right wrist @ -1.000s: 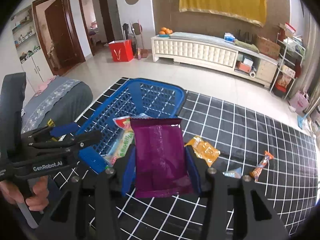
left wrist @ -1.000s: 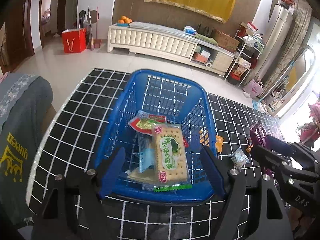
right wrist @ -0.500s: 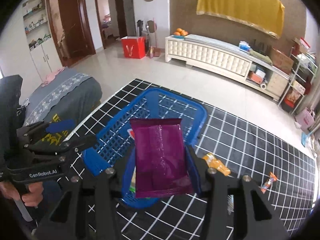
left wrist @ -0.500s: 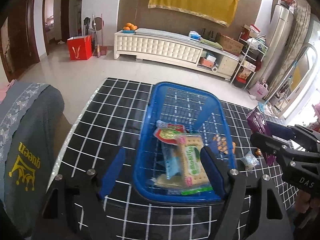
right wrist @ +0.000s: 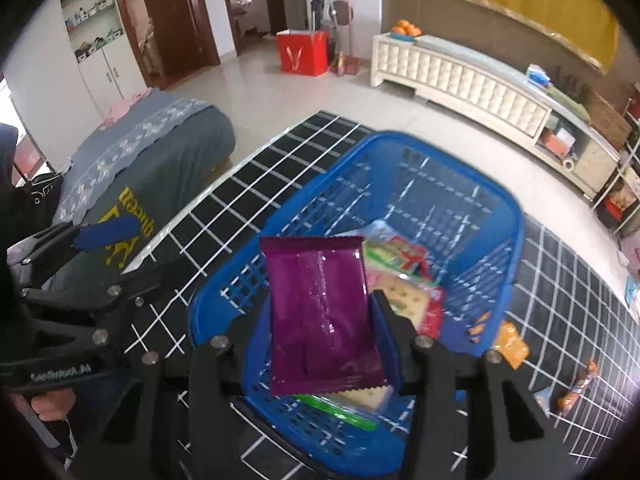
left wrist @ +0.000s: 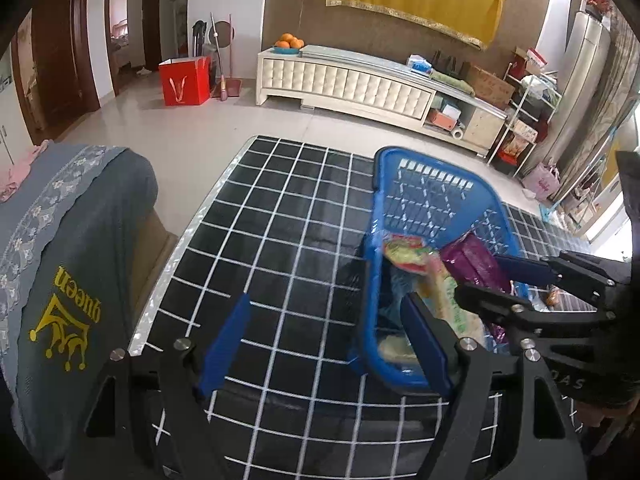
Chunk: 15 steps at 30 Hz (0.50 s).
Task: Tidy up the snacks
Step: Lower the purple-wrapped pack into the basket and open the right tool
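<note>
We have the right tongs (right wrist: 324, 344) clamped on the purple packet (right wrist: 320, 312) above the blue basket (right wrist: 516, 216), left tongs (left wrist: 324, 344) wide and empty; next, release into basket

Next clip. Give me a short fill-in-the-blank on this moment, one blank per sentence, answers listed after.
1. The right gripper is shut on a ____ packet.
2. That packet hangs over a ____ mesh basket.
3. The left gripper is open and holds ____.
4. The tablecloth is black with a ____ grid.

Missing words: purple; blue; nothing; white
</note>
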### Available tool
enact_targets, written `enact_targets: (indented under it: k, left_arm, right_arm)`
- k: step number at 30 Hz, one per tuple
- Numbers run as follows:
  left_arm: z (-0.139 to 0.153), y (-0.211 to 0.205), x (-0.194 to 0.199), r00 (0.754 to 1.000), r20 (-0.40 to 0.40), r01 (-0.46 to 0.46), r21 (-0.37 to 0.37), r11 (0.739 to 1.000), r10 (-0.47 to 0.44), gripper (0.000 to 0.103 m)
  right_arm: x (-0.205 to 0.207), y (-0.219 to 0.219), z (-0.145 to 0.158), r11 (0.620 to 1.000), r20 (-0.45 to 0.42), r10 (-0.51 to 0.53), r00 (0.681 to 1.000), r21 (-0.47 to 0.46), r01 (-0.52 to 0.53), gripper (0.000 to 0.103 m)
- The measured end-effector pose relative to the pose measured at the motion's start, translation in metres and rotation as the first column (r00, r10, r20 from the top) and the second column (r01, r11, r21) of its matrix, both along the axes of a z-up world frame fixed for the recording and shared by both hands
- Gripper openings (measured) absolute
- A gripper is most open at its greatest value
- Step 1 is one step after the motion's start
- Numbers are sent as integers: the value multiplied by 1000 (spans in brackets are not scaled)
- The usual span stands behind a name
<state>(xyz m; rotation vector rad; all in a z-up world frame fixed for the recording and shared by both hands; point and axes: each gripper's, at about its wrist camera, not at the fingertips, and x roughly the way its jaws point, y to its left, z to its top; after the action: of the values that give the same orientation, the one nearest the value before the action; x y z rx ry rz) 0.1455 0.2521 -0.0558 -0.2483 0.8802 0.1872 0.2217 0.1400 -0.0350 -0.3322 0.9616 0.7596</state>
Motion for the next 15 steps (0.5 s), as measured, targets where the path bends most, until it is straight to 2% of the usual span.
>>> enact_targets:
  k: [5,15]
  left_arm:
    - [-8,8,-3,1000,-10,-7,-21,1000,6,76]
    - [-18,9,-6,1000,-22,-16,-61,998,14,76]
  right_arm:
    - [4,5,-10,1000,-32,-3,999,-18,2,53]
    - [3,15,-14,999,-22,24,999,-31,-25,53]
